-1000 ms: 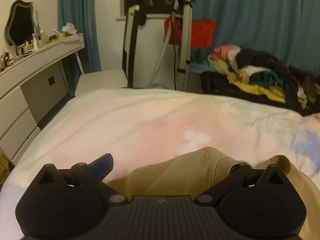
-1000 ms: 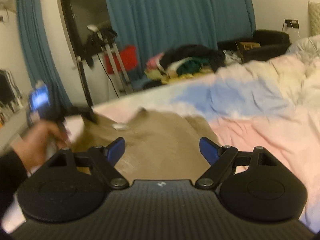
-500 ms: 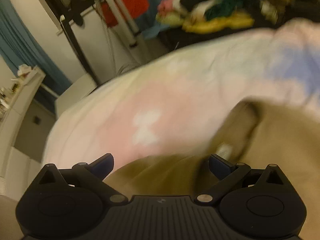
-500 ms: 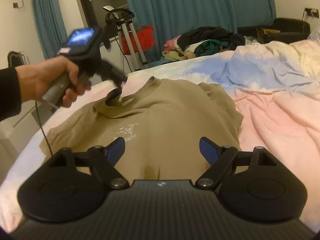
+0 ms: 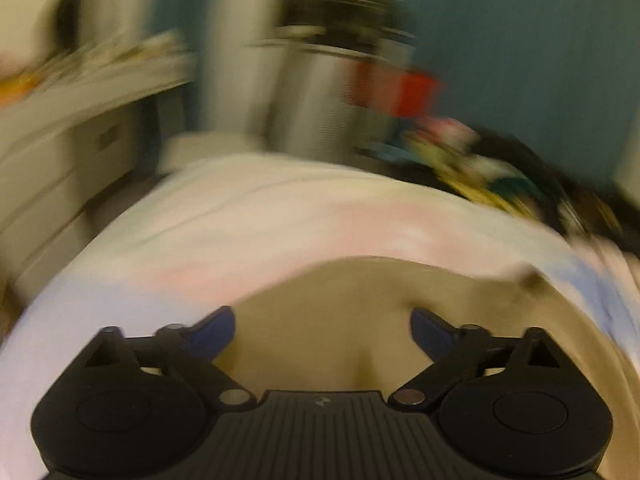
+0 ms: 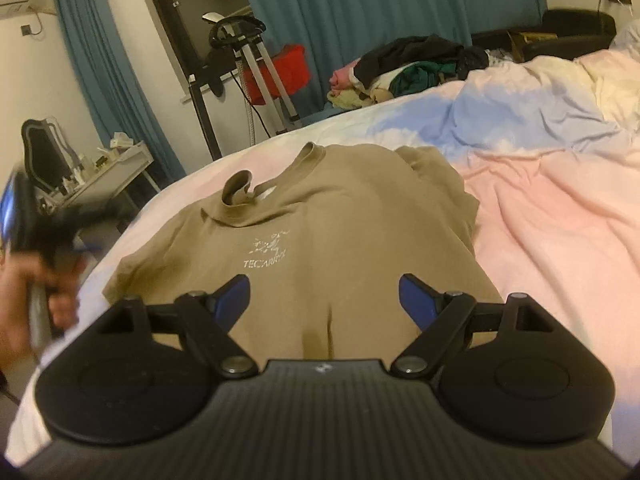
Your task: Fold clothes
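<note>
A tan T-shirt point(image 6: 340, 232) with a white chest logo lies face up on the bed, collar rumpled at the far end. My right gripper point(image 6: 323, 300) is open and empty, hovering over the shirt's lower part. My left gripper point(image 5: 322, 330) is open and empty above the shirt point(image 5: 360, 300) in a blurred left wrist view. In the right wrist view the left gripper is a blur held by a hand point(image 6: 36, 280) at the left edge, off the shirt.
The bed has a pink, blue and white duvet point(image 6: 540, 200). A pile of clothes point(image 6: 404, 68) lies beyond the bed's far edge. A white dresser point(image 6: 108, 176) stands at the left. A metal stand point(image 6: 260, 64) and blue curtains are behind.
The left gripper has let go of the shirt collar and pulled away to the left, open. The shirt now lies flat. The right gripper stays open over the shirt.
</note>
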Demonstrator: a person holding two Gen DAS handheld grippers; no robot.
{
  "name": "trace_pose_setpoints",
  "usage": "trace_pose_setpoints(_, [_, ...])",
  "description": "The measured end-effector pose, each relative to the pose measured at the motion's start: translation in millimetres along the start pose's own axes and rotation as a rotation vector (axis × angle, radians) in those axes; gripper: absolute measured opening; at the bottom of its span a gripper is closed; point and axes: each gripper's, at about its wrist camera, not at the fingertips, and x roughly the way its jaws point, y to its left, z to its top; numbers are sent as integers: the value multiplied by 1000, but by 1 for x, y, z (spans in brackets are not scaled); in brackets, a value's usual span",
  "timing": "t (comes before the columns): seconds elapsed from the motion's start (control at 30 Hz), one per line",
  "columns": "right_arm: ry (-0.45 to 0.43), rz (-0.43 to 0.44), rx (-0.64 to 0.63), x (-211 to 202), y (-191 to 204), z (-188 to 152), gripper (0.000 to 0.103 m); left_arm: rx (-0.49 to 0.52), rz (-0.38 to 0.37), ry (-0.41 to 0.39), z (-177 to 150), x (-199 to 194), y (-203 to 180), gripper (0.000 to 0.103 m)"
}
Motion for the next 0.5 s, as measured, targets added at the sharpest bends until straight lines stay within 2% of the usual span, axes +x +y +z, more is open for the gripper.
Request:
trace_pose_setpoints(0.03, [-2,-5,5,-2,-1,0,83,-96,15,-13,-3,3,27,85])
trace_pose_setpoints(0.1, [-6,-31,3,-2,-3,0,83,-237,-2,12,-9,15,63,84])
trace_pose_setpoints(0.17, [0,-51,5,1,-5,-1,83,-289,-12,66,-12,33,78,77])
trace_pose_setpoints(0.23, [20,-53,15,7,-6,-1,83,-266,-24,83,-11,43,74,74])
trace_pose_setpoints(0.3, [37,-59,15,14,-6,-2,83,-217,-74,95,-6,49,62,57])
trace_pose_setpoints(0.33, [44,-60,14,18,-5,-3,83,-185,-93,128,-2,55,53,37])
trace_pose_setpoints(0.37, [53,-60,15,22,-5,-3,83,-136,-89,156,3,60,42,11])
trace_pose_setpoints(0.5, [77,-62,23,34,-6,-5,83,-31,15,109,44,65,21,5])
